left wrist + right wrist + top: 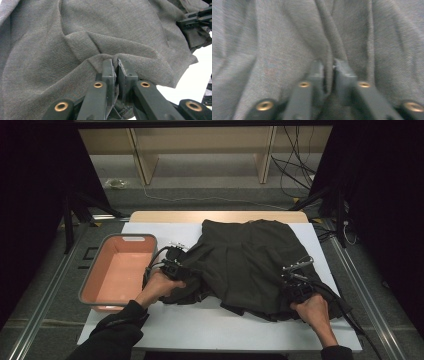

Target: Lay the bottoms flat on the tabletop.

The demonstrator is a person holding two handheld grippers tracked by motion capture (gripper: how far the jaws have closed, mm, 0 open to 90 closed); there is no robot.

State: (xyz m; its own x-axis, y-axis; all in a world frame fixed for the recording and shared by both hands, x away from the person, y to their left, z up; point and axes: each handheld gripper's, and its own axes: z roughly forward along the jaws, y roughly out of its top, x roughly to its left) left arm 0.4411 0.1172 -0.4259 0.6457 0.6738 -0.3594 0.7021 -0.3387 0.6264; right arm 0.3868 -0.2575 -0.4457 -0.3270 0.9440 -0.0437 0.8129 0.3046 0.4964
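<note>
Dark grey garment (247,262) spread on white worktop (200,325), beside pink bin (120,270); left tool (117,65) pinching a fold at garment's left edge; right tool (329,67) narrow, jaws nipping a pleat near right hem

Beyond the far edge of the tabletop (150,340) lay a grey floor (210,182) with a pale cable (200,198) trailing across it. A light wooden shelf frame (200,140) stood at the back, black cables (295,155) hanging by its right post. Dark curtains (35,195) closed in both sides, with black stand legs (75,215) and metal rails (45,295) flanking the tabletop.
</note>
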